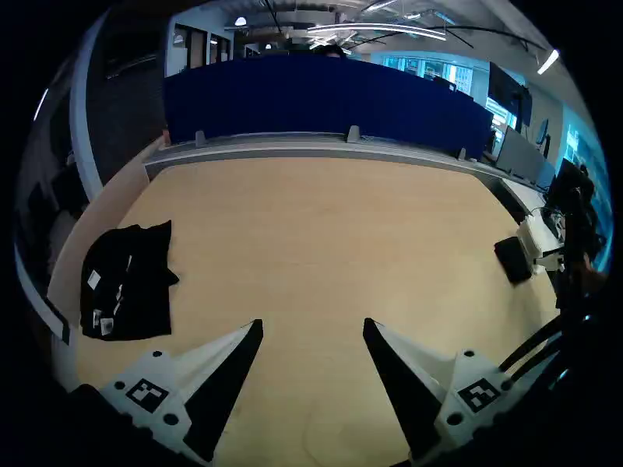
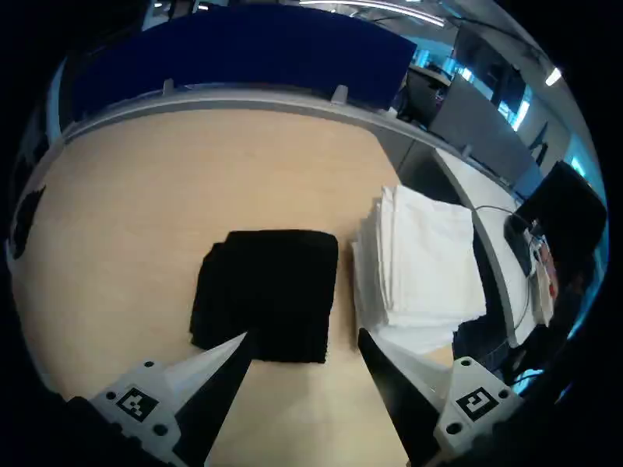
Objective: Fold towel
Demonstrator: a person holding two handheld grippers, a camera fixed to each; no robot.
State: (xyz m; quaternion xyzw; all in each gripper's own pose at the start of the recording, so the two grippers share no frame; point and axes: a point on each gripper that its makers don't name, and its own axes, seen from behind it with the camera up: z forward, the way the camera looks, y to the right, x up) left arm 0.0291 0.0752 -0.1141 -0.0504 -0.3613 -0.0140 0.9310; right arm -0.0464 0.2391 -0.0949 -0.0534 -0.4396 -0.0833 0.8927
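In the right gripper view a folded black towel (image 2: 269,292) lies flat on the wooden desk (image 2: 171,179), just ahead of my right gripper (image 2: 304,336). That gripper is open, its left finger tip over the towel's near edge, nothing between the fingers. A stack of folded white towels (image 2: 420,261) sits directly right of the black one. In the left gripper view my left gripper (image 1: 311,323) stands open above bare desk (image 1: 327,233). A crumpled black cloth with white tags (image 1: 128,284) lies at the desk's left edge, well away from the left gripper.
A blue partition (image 1: 319,97) with a grey rail runs along the desk's far side. A small black object (image 1: 512,258) rests near the right edge in the left gripper view. Cables, a dark chair (image 2: 564,210) and another desk stand to the right.
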